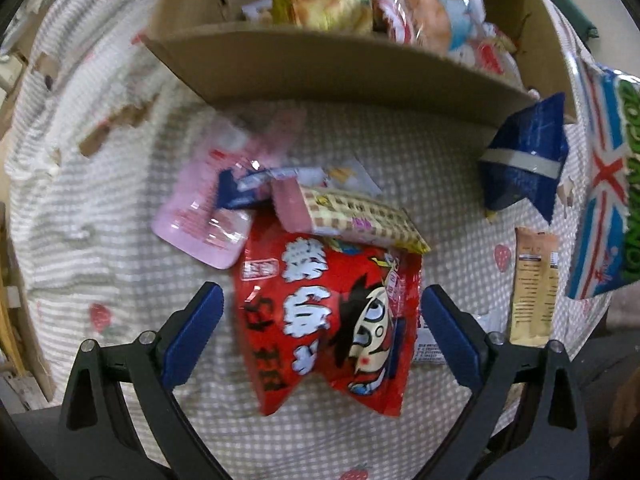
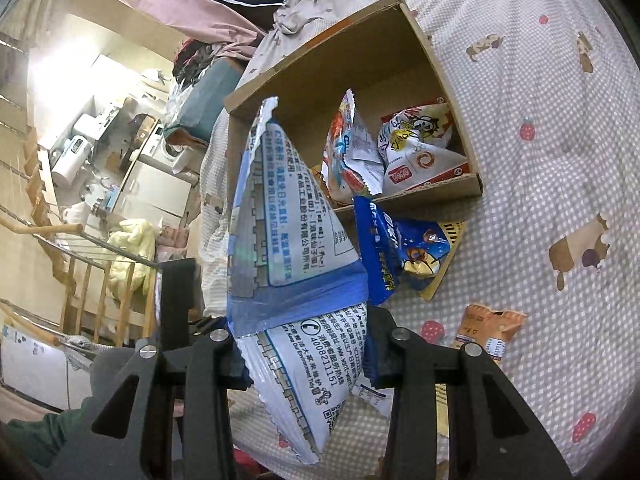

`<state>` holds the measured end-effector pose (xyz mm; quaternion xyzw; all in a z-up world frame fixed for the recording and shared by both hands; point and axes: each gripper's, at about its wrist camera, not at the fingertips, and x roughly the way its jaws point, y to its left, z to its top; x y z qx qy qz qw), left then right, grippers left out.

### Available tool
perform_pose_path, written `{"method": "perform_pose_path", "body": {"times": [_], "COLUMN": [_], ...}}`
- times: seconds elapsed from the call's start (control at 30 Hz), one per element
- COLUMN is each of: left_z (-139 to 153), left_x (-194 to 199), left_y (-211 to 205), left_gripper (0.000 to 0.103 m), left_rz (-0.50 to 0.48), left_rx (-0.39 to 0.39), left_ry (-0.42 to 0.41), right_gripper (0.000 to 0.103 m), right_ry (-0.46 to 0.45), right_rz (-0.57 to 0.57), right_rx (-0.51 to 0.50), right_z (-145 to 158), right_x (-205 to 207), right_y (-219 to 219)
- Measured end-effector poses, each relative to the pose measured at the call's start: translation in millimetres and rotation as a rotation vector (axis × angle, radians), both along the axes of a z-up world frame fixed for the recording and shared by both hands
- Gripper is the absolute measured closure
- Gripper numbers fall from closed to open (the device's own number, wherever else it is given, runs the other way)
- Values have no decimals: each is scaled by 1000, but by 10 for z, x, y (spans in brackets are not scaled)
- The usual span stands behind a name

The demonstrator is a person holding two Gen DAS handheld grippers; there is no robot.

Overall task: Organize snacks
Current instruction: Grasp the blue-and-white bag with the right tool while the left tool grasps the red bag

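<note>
In the left wrist view, the left gripper (image 1: 322,338) is spread wide, its blue-padded fingers (image 1: 192,338) on either side of a red snack bag (image 1: 328,320) and not pressing it. The red bag lies on a checked bedspread (image 1: 100,208) printed with strawberries. To its upper left a pink pouch (image 1: 200,220) lies flat, partly under a small dark blue packet (image 1: 240,190). A yellow checked wafer pack (image 1: 360,220) rests across the top edge of the red bag. Behind this heap stands an open cardboard box (image 1: 320,68) holding a yellow-green bag (image 1: 320,0) and a red-and-white bag (image 1: 432,12). Right of the box's near corner sits a dark blue bag (image 1: 524,164), and below it a tan bar wrapper (image 1: 534,284) lies on the bedspread. At the far right edge hangs a blue-and-white bag (image 1: 600,200).

In the right wrist view, the right gripper (image 2: 306,354) is clenched on that blue-and-white bag (image 2: 288,260), pinching it near its lower half so it stands up above the bedspread (image 2: 540,160). The cardboard box (image 2: 436,68) lies beyond it, with several bags (image 2: 416,148) inside. Just in front of the box lies a blue snack bag (image 2: 396,248) on a yellow packet (image 2: 444,264), and further right an orange wrapper (image 2: 488,324).
</note>
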<state>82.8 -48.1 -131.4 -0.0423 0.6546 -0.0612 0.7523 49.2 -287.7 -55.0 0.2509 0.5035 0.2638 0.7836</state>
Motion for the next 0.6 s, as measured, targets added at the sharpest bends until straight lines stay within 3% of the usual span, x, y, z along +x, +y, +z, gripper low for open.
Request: {"method": "perform_pose_path", "body": {"times": [0.13, 0.33, 0.6], "left_z": [-105, -14, 164], "left_x": [29, -16, -203], "left_y": [-63, -23, 88], "left_gripper": [28, 53, 58], "left_rz": [-3, 0, 8], "left_rx": [1, -40, -63], "left_ry": [23, 21, 14], "right_gripper": [62, 62, 62], "right_ry": [22, 19, 13], "right_rz": [-1, 11, 31], "right_rx": [7, 5, 8], "right_z": [-26, -14, 0], "right_x": [39, 87, 107], "right_y": [54, 131, 212]}}
